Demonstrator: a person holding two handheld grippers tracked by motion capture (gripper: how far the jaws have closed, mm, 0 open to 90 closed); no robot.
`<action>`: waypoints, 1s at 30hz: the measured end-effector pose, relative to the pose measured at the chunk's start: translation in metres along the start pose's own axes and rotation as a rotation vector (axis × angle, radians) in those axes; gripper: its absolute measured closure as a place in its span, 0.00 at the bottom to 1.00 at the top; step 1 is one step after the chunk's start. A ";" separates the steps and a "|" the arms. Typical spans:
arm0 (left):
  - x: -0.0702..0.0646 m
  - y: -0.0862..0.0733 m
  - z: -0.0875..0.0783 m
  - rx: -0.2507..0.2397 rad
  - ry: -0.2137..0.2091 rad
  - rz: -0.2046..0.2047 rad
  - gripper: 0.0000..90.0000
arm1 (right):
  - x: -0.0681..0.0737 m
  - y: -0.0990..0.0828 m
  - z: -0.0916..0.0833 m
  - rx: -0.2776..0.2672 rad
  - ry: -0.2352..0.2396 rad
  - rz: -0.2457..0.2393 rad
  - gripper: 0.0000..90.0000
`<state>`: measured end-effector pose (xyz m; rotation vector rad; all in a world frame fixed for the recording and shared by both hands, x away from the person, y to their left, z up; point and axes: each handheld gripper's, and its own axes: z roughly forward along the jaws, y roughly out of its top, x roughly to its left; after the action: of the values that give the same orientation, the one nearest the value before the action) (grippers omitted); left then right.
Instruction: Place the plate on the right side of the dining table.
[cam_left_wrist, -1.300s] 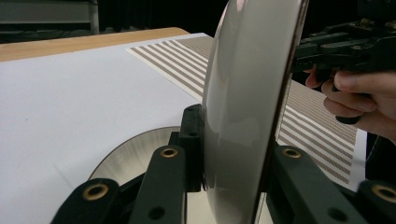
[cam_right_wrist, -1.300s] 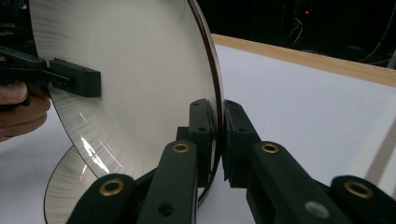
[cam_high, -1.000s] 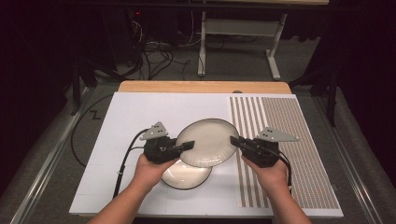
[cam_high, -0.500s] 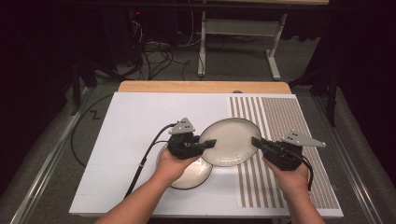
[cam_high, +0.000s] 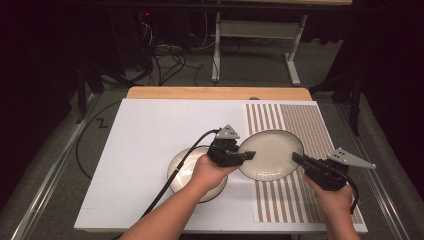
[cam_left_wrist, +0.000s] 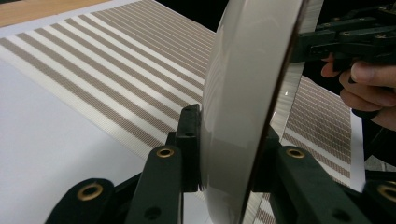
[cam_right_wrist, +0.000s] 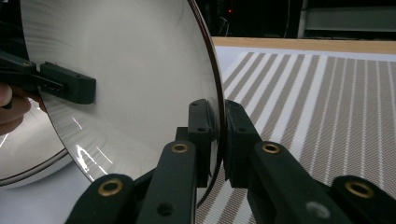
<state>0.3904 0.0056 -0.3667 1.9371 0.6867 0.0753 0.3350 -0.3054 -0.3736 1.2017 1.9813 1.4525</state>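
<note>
Both grippers clamp one plate (cam_high: 270, 154) — left gripper (cam_high: 248, 155) on its 9 o'clock rim, right gripper (cam_high: 296, 158) at 4 o'clock. Since half a second ago the plate has shifted rightward, off the second plate (cam_high: 187, 172), over the striped mat (cam_high: 305, 130). White table (cam_high: 150, 130); beyond — cables (cam_high: 165, 50), dark floor.

Two grippers holding a plate over a striped mat

The left gripper (cam_high: 248, 155) is clamping the near-left rim of the plate (cam_high: 271, 154), while the right gripper (cam_high: 296, 158) is gripping its right rim; a second plate (cam_high: 182, 167) is lying on the white table (cam_high: 145, 140) under the left hand (cam_high: 207, 172), beside the striped mat (cam_high: 300, 125).
</note>
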 end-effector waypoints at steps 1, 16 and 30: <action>-0.001 0.001 0.003 0.002 -0.001 -0.001 0.79 | -0.002 -0.001 -0.002 -0.003 -0.004 0.007 0.95; -0.009 0.014 0.049 0.048 0.024 -0.001 0.74 | -0.030 -0.012 -0.017 -0.001 -0.090 0.036 0.95; -0.007 0.019 0.085 0.058 0.029 -0.013 0.71 | -0.053 -0.020 -0.019 0.012 -0.151 0.078 0.94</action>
<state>0.4218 -0.0728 -0.3881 1.9904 0.7285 0.0763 0.3421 -0.3618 -0.3930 1.3655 1.8643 1.3448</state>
